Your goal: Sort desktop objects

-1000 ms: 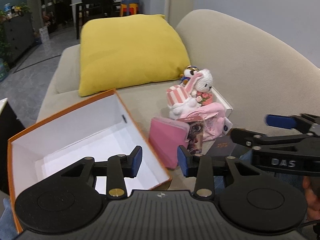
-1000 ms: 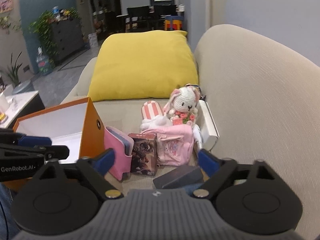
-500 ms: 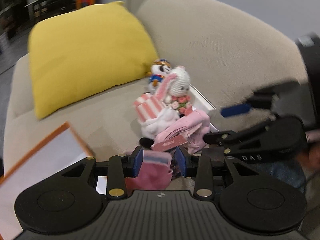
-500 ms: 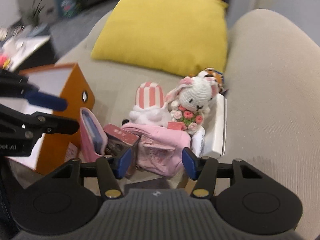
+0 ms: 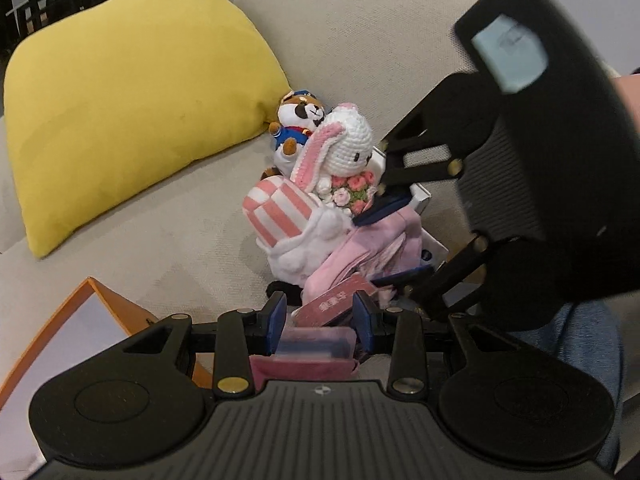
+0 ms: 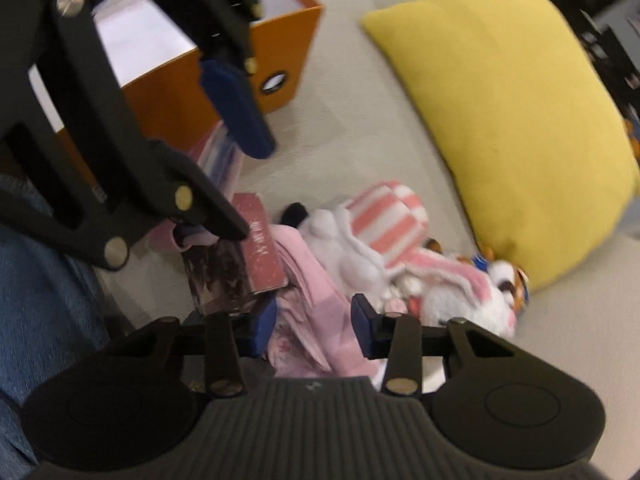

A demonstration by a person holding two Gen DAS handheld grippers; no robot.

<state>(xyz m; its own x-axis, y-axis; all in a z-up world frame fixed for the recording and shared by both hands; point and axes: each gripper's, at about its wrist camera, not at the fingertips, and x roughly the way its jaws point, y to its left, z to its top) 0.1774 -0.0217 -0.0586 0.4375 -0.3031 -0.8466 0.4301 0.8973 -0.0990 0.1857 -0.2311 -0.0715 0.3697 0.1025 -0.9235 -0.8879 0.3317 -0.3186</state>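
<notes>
One beige sofa point(image 5: 360, 40) is seen, carrying everything. One yellow cushion point(image 5: 132, 92) is leaned against its back. One orange box point(image 6: 168, 80) with a white inside is stood open at the pile's side. One pile of small things is heaped between box and sofa back: two plush toys, a white crochet rabbit point(image 5: 344, 148) and a raccoon-like one point(image 5: 298, 120) behind it, touching; one pink-striped plush piece point(image 5: 278, 210); one pink cloth point(image 5: 372, 248); one dark red card box point(image 6: 262, 256); one pink case point(image 5: 312, 346); one white box edge point(image 5: 424, 196), mostly hidden.

Two grippers are counted. The left gripper point(image 5: 320, 318) is set low over the pink case, jaws partly apart with the case's top between them; contact cannot be told. The right gripper point(image 6: 314, 324) is held over the pink cloth, jaws having just been closing, cloth between them, pads not clearly pressing.

Against the earlier frames, both grippers are found closer to the pile and tilted further down, the right one rolled so the scene is turned sideways. The box is now pushed to the frame edge in the left view.

The right gripper's body blocks the left view's right side; blue denim point(image 6: 36, 280) is seen beside it.
</notes>
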